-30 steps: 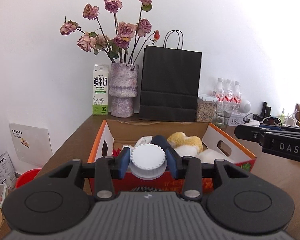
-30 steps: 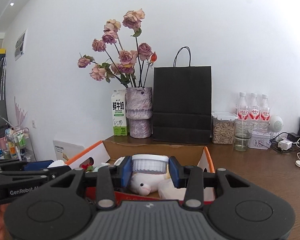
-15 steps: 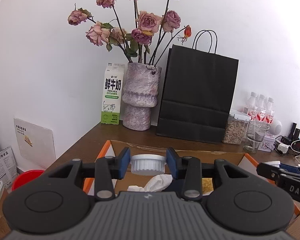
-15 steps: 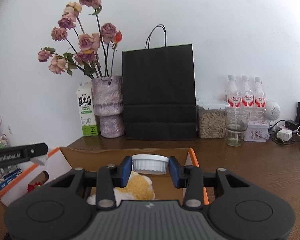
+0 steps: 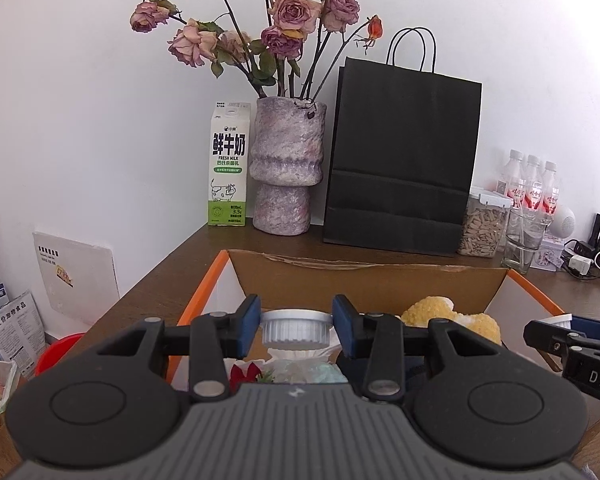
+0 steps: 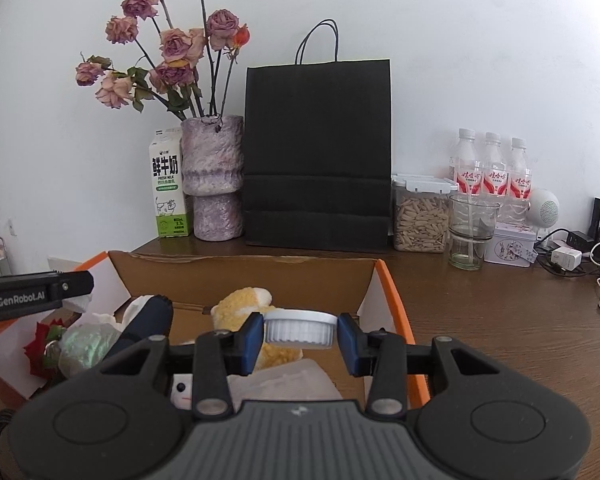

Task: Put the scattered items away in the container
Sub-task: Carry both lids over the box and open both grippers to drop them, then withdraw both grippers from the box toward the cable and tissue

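Both tools have carried their loads forward from the near edge of the box to above its middle. Nearest, the left tool [image 5: 296, 328] grips a white ribbed cap [image 5: 295, 330] between its blue pads, and the right tool [image 6: 299, 337] pinches a second white cap [image 6: 300, 329] the same way; whether either cap sits on a bottle below is hidden. Each tool points slightly downward, side by side, the left over the box's left half and the right over its right half. Just beneath lie a yellow plush toy [image 6: 244, 304], crumpled tissue [image 5: 300, 362] and a red flower [image 6: 40, 350] inside the cardboard box [image 6: 244, 276]. Letting go from this height could, in my judgement, bounce a load off the soft pile and over the orange rim, or the two tools could knock together. Beyond the box, a vase [image 5: 287, 168], milk carton [image 5: 229, 168] and black paper bag [image 5: 404, 160] stand on the table [image 6: 500, 320] against the wall.
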Action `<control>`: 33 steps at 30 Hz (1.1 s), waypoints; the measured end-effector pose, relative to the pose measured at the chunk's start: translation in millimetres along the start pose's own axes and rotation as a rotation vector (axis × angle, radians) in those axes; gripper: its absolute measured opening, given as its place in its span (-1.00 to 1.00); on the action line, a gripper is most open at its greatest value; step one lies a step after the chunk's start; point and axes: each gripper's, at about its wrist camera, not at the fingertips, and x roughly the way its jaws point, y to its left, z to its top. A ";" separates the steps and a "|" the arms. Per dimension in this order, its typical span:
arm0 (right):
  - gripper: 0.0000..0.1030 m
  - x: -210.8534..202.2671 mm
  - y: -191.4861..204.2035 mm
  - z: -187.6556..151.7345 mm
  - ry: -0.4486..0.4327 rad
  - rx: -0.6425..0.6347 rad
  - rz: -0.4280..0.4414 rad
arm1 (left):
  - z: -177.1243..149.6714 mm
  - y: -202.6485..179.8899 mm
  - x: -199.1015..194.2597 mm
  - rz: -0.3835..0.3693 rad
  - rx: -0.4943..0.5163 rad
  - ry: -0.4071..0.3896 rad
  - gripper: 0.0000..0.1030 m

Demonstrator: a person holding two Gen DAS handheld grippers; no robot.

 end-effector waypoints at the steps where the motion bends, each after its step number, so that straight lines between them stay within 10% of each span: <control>1: -0.12 -1.2 1.3 -0.7 -0.008 -0.003 0.005 | -0.4 -0.5 -2.4 -0.001 0.003 -0.015 -0.01; 2: 0.31 -2.1 2.1 -1.4 -0.012 -0.004 0.005 | -0.9 -1.2 -4.6 0.002 0.005 -0.026 0.23; 3: 0.77 -4.6 3.1 -1.7 -0.024 -0.007 0.001 | -1.9 -2.6 -7.3 0.013 0.006 -0.042 0.87; 5: 0.95 -11.4 5.6 -2.5 -0.064 -0.015 -0.010 | -4.1 -4.3 -12.9 0.032 0.010 -0.088 1.00; 33: 0.97 -44.1 5.4 -14.8 -0.109 -0.017 -0.010 | -23.0 -3.7 -37.7 0.010 0.027 -0.121 1.00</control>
